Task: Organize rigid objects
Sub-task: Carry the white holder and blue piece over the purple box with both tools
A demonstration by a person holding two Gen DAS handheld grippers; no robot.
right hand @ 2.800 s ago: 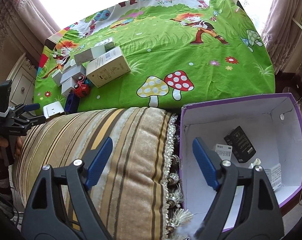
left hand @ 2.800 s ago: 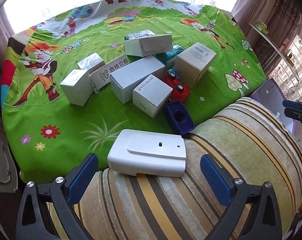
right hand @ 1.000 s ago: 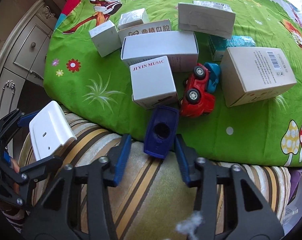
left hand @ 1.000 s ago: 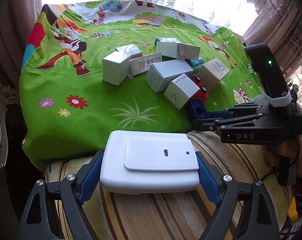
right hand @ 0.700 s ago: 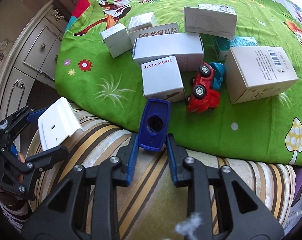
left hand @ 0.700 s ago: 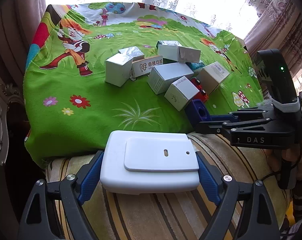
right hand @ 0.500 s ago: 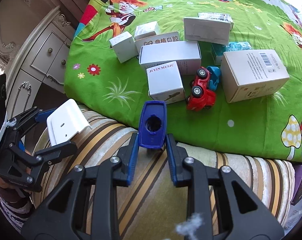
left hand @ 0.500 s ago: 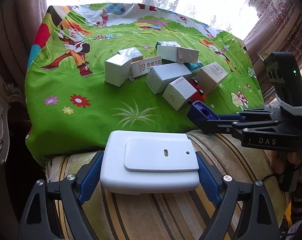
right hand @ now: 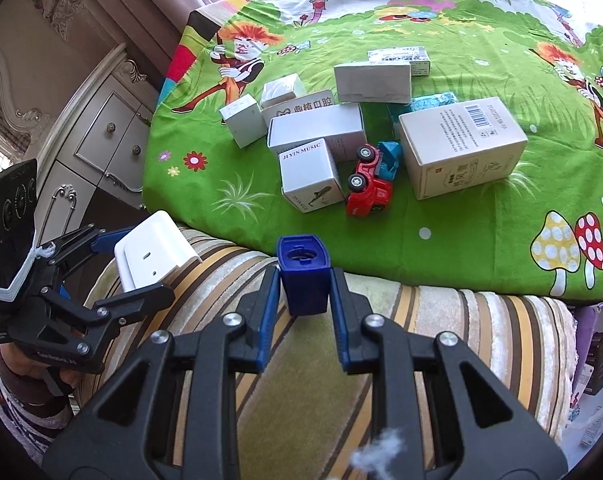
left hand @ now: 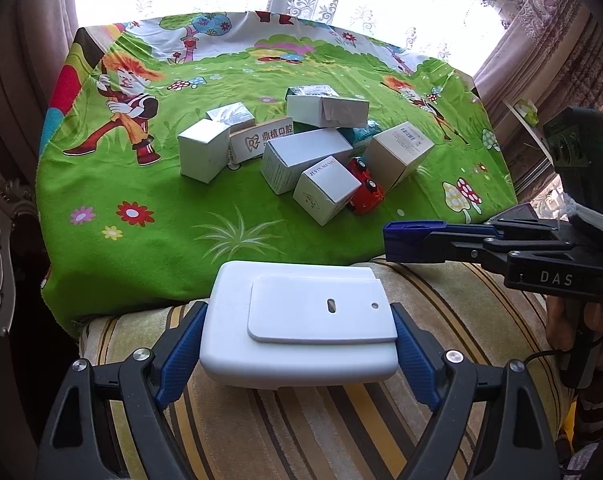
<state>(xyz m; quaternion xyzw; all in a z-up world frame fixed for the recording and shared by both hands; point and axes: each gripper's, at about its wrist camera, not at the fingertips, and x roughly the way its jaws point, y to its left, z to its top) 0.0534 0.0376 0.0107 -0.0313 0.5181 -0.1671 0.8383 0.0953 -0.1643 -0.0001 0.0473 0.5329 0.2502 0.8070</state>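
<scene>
My left gripper (left hand: 297,344) is shut on a flat white plastic box (left hand: 301,324), held above the striped cushion (left hand: 341,432). It also shows in the right wrist view (right hand: 153,248) at the left. My right gripper (right hand: 305,300) is shut on a small dark blue box (right hand: 303,276) with a round hole on top, lifted over the cushion edge. In the left wrist view the blue box (left hand: 411,230) shows edge-on at the right. Several white cartons (right hand: 315,132) and a red toy car (right hand: 371,188) lie on the green cartoon cloth (right hand: 481,240).
A purple storage box (right hand: 593,352) with small items stands at the far right beyond the cushion. A white carved cabinet (right hand: 85,132) stands left of the table. Curtains and a bright window lie behind the table.
My left gripper closed on the white box. My right gripper came over from the purple box, closed on the blue box and lifted it off the cloth, back over the cushion.
</scene>
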